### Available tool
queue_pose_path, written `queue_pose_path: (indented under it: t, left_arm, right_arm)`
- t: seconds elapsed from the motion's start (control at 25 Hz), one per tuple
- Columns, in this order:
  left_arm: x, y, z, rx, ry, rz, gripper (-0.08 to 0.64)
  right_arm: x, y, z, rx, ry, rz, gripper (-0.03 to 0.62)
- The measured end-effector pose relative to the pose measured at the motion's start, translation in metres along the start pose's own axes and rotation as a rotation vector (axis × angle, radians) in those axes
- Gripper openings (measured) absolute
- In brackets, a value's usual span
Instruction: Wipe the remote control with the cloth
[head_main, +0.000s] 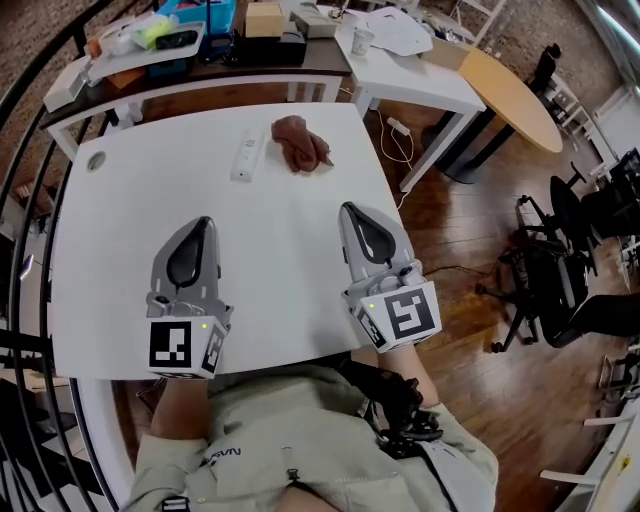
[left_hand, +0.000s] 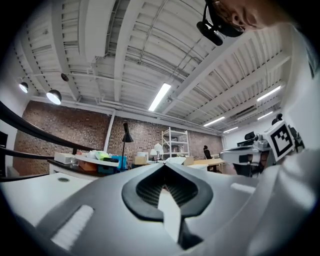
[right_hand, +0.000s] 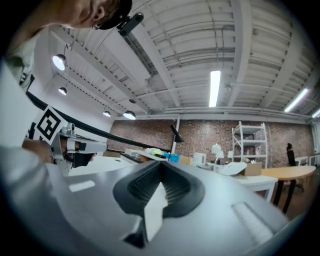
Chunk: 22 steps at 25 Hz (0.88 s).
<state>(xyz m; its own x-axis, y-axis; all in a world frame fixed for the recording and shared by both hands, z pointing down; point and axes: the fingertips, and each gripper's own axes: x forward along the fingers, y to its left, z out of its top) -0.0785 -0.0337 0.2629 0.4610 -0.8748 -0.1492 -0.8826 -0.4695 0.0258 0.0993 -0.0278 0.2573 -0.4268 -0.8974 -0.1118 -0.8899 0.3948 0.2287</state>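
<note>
In the head view a white remote control (head_main: 246, 154) lies near the far edge of the white table (head_main: 120, 230), with a crumpled reddish-brown cloth (head_main: 301, 143) just to its right. My left gripper (head_main: 203, 222) rests over the near left part of the table, shut and holding nothing. My right gripper (head_main: 350, 210) is over the near right part, also shut and empty. Both point toward the far edge, well short of the remote and cloth. In the two gripper views the jaws (left_hand: 163, 167) (right_hand: 161, 165) meet at their tips; the remote and cloth are hidden there.
A dark railing (head_main: 30, 120) curves along the table's left side. Behind the table stands a cluttered desk (head_main: 190, 50) with boxes and trays, and a second white table (head_main: 410, 60) at the back right. A cable lies on the wooden floor (head_main: 480, 230) to the right; office chairs stand farther right.
</note>
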Motion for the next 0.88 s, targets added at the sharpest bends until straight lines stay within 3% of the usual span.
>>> queue_pose_path:
  t: [0.28,0.88]
  left_arm:
    - [-0.022,-0.008,-0.034,0.018,0.032,-0.037,0.006]
    - [-0.035,-0.013,-0.044,0.063,0.058,-0.022,0.005]
  right_arm:
    - [-0.021,0.016,-0.03,-0.008,0.057,0.004,0.003]
    - [-0.034,0.014,-0.04,0.028,0.064,-0.027,0.002]
